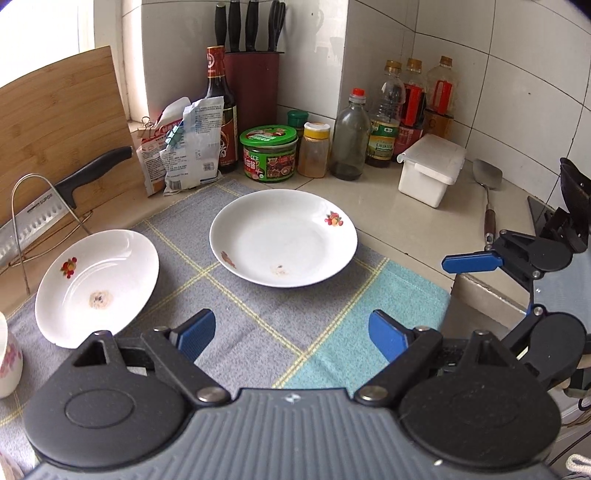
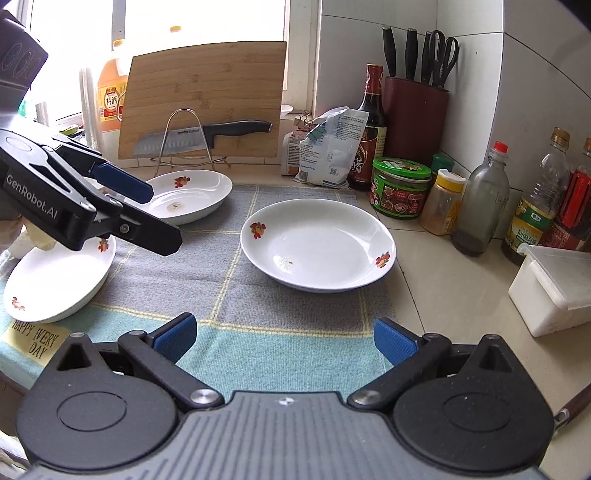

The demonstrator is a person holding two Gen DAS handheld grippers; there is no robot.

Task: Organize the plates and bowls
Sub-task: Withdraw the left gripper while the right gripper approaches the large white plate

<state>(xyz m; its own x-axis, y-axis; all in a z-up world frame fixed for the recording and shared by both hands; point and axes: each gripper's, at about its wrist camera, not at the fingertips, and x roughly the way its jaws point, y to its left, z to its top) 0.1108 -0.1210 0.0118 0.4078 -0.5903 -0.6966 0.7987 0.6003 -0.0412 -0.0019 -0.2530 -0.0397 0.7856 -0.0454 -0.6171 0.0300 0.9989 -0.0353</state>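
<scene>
Near plate point(image 2: 55, 284) partly hidden behind left gripper point(image 2: 147, 214), cup point(image 1: 7, 362) cut by frame edge

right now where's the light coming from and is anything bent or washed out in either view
Left wrist view: window at upper left is blown out white, wall tiles bow outward. Right wrist view: window behind the cutting board overexposed, board edges curve; plates stay sharp.

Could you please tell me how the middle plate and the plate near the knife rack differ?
The white floral middle plate lies nearer the condiment jars; the white floral plate by the knife rack sits farther back. The first has a faint centre speck, the second a larger brownish stain. Both are shallow and empty.
</scene>
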